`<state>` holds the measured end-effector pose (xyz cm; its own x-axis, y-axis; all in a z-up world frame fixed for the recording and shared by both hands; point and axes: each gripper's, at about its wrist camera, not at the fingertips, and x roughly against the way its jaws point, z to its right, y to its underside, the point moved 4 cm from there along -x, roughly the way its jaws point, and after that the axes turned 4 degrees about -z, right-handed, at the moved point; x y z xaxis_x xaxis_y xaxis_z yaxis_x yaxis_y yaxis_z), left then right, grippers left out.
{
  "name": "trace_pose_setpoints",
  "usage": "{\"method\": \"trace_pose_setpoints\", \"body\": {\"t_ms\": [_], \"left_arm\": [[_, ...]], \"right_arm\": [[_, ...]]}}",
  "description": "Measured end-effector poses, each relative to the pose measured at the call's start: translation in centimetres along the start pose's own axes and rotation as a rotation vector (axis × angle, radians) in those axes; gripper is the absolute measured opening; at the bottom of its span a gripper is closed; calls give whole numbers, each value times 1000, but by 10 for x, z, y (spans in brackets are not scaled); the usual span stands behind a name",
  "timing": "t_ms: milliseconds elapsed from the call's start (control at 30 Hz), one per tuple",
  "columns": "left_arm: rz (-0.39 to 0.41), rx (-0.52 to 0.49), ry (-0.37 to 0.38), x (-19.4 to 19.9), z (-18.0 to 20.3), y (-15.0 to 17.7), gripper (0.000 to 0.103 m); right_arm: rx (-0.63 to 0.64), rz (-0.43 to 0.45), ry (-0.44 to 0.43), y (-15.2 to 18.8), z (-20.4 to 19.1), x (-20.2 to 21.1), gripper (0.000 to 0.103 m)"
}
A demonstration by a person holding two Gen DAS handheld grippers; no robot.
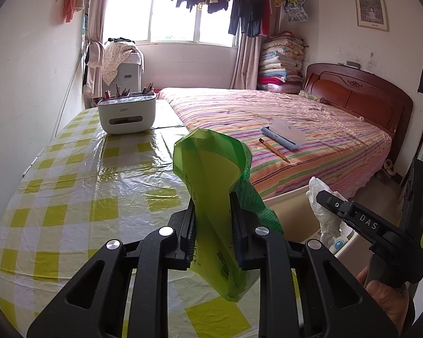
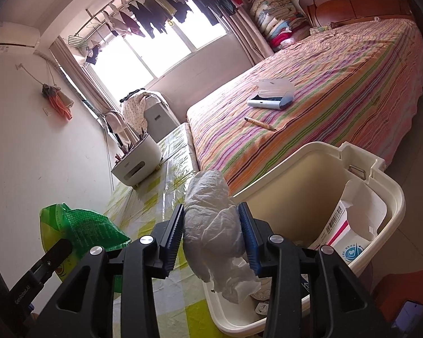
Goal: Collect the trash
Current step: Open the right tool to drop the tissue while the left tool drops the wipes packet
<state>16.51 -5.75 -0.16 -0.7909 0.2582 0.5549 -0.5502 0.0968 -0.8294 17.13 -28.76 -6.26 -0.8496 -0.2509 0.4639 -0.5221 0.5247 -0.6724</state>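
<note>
Right wrist view: big bed with striped pink-orange sheet (image 2: 338, 84), far side, not involved. Table under yellow-and-white checked plastic cloth (image 2: 166, 169) running along the bed edge, mostly bare apart from white desk organiser with pens (image 2: 138, 160) at the far end. Cream plastic waste bin (image 2: 310, 174) standing open-topped at the table's near corner, placed there to catch drops; torn white-and-pink cardboard box (image 2: 349, 225) already inside, plenty of room left. Right gripper (image 2: 211, 236) clamped narrow on crumpled white tissue wad (image 2: 211, 225), held just over the bin's near rim, loose tail hanging over the rim. Likely release step next; needs shifting slightly inward so the tail clears the rim. Left gripper (image 1: 213, 225) closed on flattened green plastic snack wrapper (image 1: 211, 169), raised above the table, bin off to its right past the table edge. Clear path over the edge, only the other gripper in the way.
</note>
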Motion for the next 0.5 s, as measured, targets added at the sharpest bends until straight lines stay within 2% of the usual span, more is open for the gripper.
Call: {"method": "trace_pose_setpoints", "body": {"t_ms": [33,67,200,500], "left_arm": [[-3,0,6,-1,1,0,20],[-6,0,13,-1,3,0,20],[-7,-8,30,-4,11,-1,20],[-25,-29,86,-23,40,-8,20]], "right_arm": [[-6,2,6,0,1,0,52],[-11,1,3,0,2,0,54],[-32,38,5,-2,5,7,55],[-170,198,23,-12,32,39,61]]}}
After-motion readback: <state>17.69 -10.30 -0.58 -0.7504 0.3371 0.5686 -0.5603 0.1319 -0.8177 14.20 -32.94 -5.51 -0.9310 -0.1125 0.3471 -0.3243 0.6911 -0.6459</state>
